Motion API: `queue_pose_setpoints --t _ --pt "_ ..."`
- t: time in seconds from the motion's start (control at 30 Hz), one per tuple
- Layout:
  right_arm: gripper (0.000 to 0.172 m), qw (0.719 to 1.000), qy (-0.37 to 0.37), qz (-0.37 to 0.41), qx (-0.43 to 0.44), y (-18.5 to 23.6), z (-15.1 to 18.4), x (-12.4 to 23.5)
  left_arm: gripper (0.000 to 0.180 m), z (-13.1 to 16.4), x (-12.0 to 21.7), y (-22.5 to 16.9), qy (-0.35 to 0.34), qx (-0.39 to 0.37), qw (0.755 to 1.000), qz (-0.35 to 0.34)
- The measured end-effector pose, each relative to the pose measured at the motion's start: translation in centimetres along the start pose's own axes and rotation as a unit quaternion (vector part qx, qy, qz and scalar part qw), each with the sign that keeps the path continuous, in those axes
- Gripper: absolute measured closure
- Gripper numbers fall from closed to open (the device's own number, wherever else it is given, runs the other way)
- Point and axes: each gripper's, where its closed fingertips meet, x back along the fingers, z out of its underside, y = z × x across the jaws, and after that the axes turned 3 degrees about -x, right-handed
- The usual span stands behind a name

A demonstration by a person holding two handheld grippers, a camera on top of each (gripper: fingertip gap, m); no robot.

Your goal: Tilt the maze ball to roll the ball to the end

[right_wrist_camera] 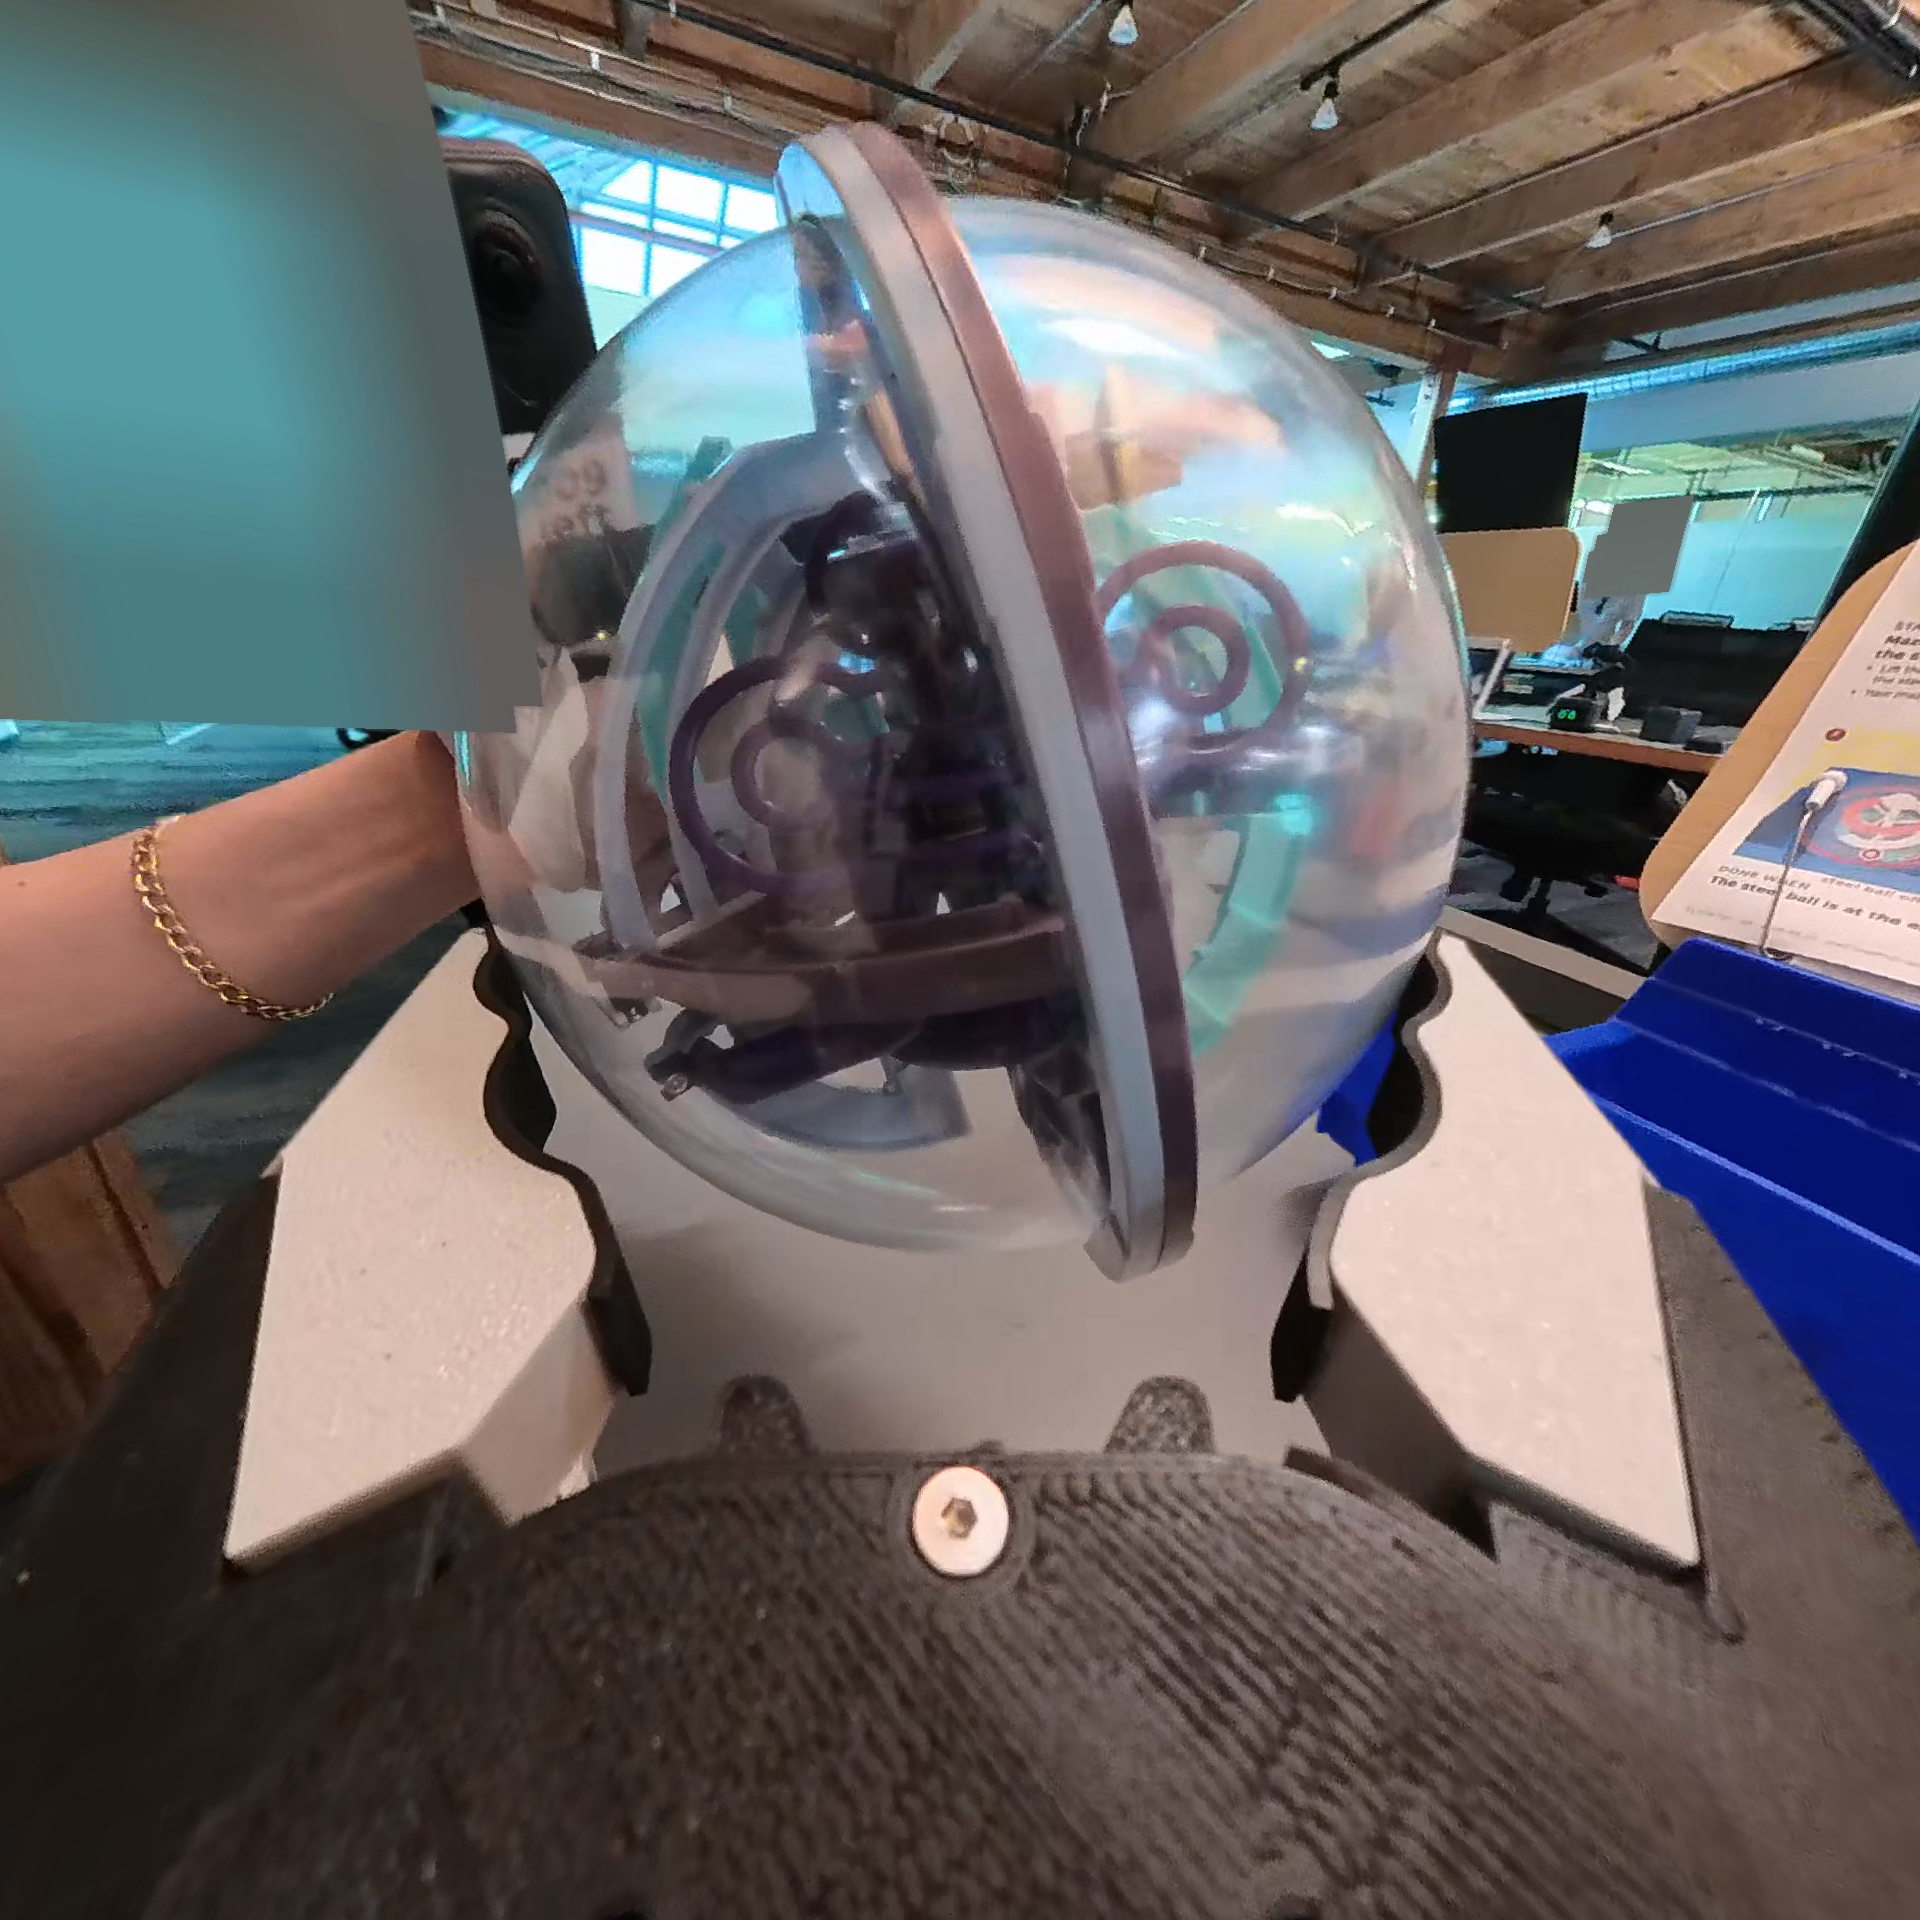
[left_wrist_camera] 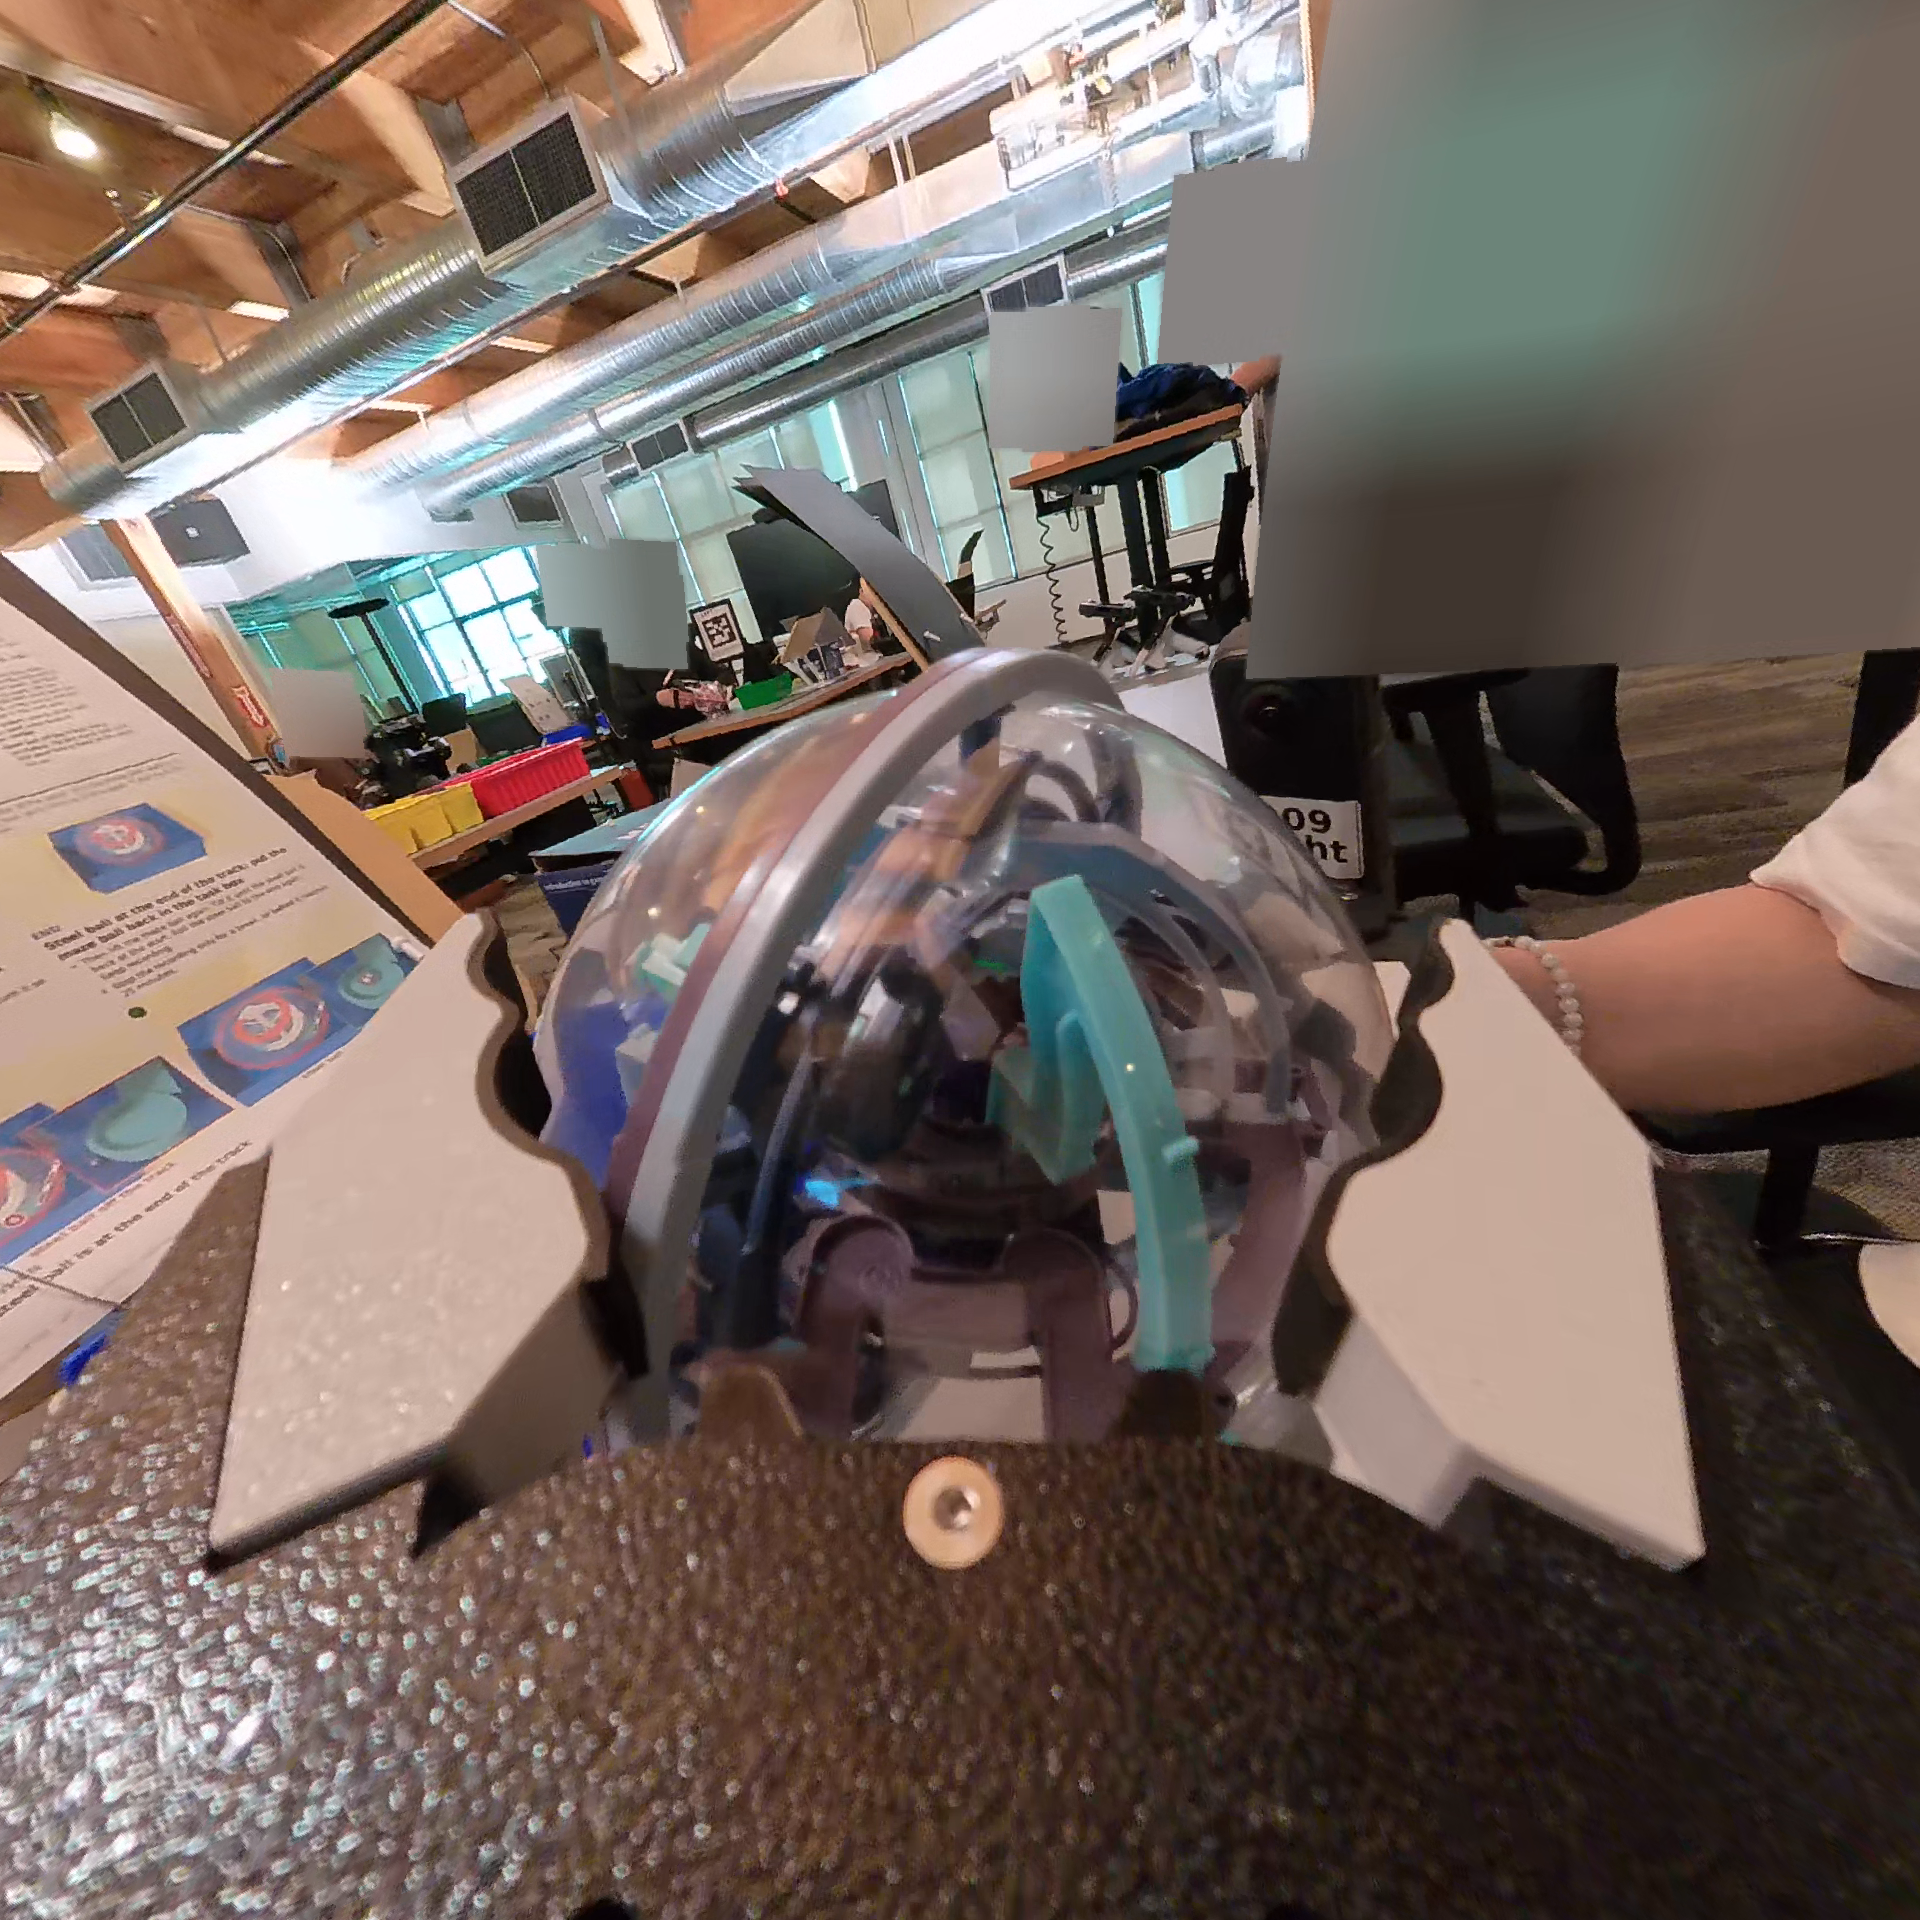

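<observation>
Open-plan workshop, ducted ceiling behind. Maze ball [left_wrist_camera: 966, 1039] is held aloft between both grippers — left gripper [left_wrist_camera: 961, 1049] and right gripper [right_wrist_camera: 961, 1049] jaws are each clamped on it, at 12 o'clock, seam ring near-upright.

Each gripper [left_wrist_camera: 956, 1029] has a black pebbled body, a silver hex screw [left_wrist_camera: 952, 1510] at its centre, and pale grey fingers [left_wrist_camera: 416, 1247] flanking that screw, wavy black-padded inside.
</observation>
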Motion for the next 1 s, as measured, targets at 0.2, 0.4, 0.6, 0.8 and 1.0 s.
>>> queue_pose_setpoints --t 0.2,0.4,0.6,0.8,1.0 --pt "0.015 0.998 -0.018 -0.009 -0.064 0.2 -0.1 -0.2 0.023 0.3 -0.2 0.1 0.045 -0.008 0.999 -0.008" --pt "0.014 0.996 0.001 -0.013 -0.086 0.4 0.4 -0.4 0.024 0.6 -0.2 0.1 0.08 -0.012 0.997 -0.005" --pt "0.014 0.992 0.059 -0.02 -0.11 0.5 2.5 -0.4 0.023 2.2 -0.2 0.0 0.117 -0.005 0.993 0.0" --pt "0.014 0.981 0.139 -0.021 -0.136 0.7 6.0 0.0 0.023 5.2 0.1 -0.4 0.145 0.016 0.989 0.015" --pt "0.013 0.963 0.223 -0.007 -0.152 0.8 9.7 0.5 0.023 8.3 0.6 -1.1 0.161 0.03 0.986 0.044"
